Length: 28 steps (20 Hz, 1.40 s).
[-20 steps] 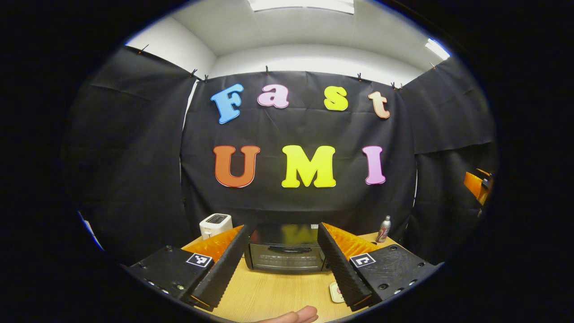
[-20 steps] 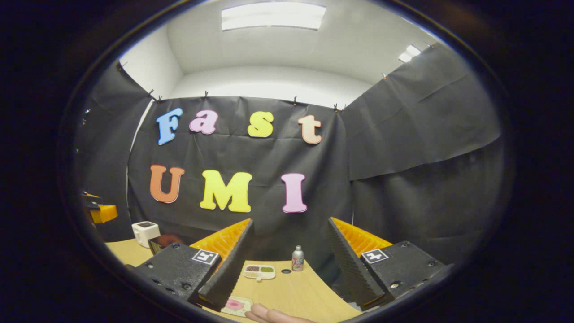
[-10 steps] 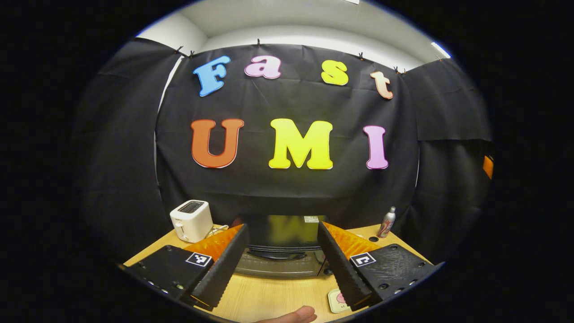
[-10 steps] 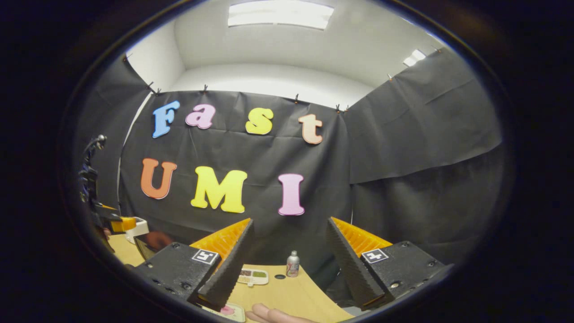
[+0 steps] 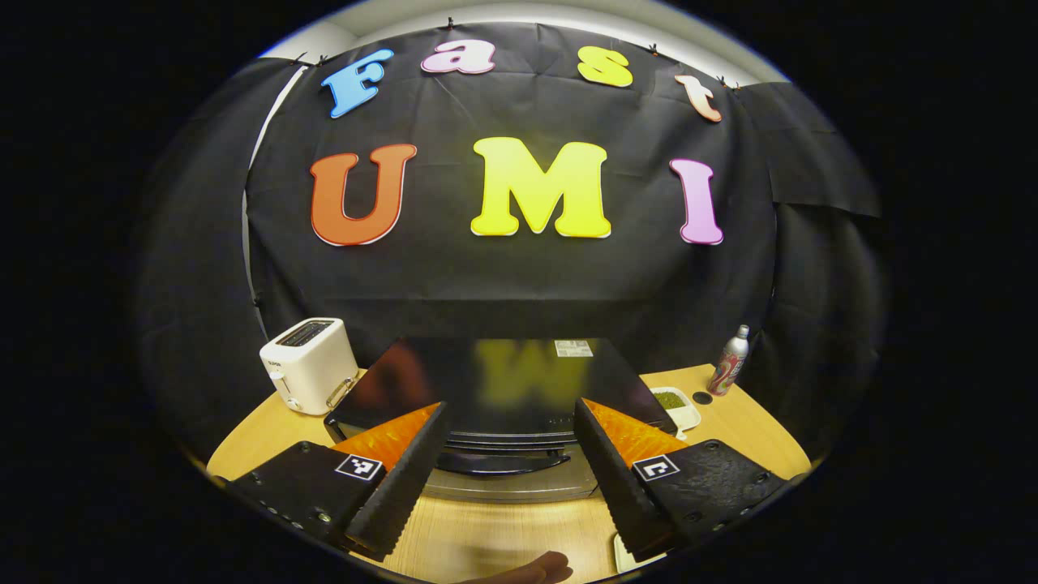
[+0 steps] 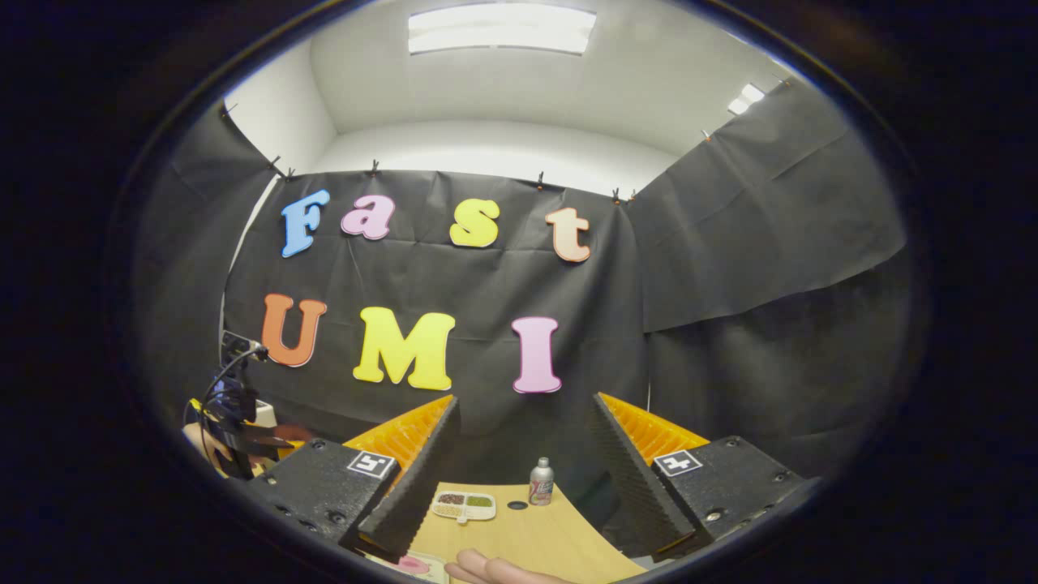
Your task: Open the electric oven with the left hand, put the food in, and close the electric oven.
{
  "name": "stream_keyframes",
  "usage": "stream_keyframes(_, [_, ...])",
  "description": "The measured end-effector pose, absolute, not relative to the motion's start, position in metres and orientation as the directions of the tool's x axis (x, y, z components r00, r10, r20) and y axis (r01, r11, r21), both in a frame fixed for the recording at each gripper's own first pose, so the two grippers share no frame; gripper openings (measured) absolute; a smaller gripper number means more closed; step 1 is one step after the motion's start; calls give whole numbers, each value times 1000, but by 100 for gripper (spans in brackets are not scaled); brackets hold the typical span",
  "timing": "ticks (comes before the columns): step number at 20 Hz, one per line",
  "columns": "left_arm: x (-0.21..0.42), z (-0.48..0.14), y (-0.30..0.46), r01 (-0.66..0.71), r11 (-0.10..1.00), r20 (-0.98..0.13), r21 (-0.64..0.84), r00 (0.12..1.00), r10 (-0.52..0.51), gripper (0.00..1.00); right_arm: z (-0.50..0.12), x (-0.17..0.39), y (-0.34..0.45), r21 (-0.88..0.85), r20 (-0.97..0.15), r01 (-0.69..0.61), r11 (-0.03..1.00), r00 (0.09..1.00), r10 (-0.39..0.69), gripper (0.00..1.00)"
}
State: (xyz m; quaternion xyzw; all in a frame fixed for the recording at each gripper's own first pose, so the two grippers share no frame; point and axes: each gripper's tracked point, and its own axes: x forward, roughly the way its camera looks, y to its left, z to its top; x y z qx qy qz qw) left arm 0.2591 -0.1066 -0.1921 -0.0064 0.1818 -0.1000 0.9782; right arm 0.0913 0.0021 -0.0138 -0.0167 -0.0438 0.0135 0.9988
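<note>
A black electric oven [image 5: 503, 377] stands on the wooden table [image 5: 486, 531], its door shut and its dark handle [image 5: 503, 464] along the front. My left gripper [image 5: 511, 405] is open, hovering close above the oven's front edge, with the handle showing between its fingers. My right gripper [image 6: 524, 399] is open and holds nothing, above the table's right part. A plate of pink food [image 6: 409, 565] lies just under its left finger. At the left edge of the right gripper view are the left gripper and the hand holding it [image 6: 231, 418].
A white toaster [image 5: 308, 365] stands left of the oven. Right of the oven lie a small white divided tray [image 5: 675, 403] [image 6: 464, 504] and a drink can [image 5: 730, 371] [image 6: 540, 482]. A fingertip [image 6: 495, 569] shows at the bottom. Black cloth walls close the booth.
My left gripper has moved forward and tipped down toward the oven, which now looms larger with its top in view. The right gripper has hardly moved.
</note>
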Motion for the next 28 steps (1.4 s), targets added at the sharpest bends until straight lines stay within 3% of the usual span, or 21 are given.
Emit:
stream_keyframes(4, [264, -214, -109, 196, 980, -413, -42, 889, -195, 96, -22, 97, -3, -33, 71, -24, 999, 997, 26, 100])
stream_keyframes(8, [264, -227, -111, 202, 978, -446, -46, 872, -201, 96, -27, 99, -5, -24, 65, -28, 999, 997, 29, 96])
stream_keyframes(10, [267, -229, -108, 191, 981, -442, -29, 878, -184, 96, -30, 101, -5, -16, 58, -30, 999, 998, 31, 100])
stream_keyframes(11, [266, -231, -108, 194, 981, -449, -20, 875, -183, 95, -31, 102, -5, -13, 53, -33, 999, 998, 33, 96])
stream_keyframes(17, [263, -233, -105, 201, 980, -446, -10, 876, -184, 95, -34, 101, -7, -11, 47, -31, 999, 998, 32, 96])
stream_keyframes(28, [206, -245, -97, 202, 979, -409, -22, 892, -193, 96, -38, 94, -1, -21, 45, -41, 999, 998, 41, 96])
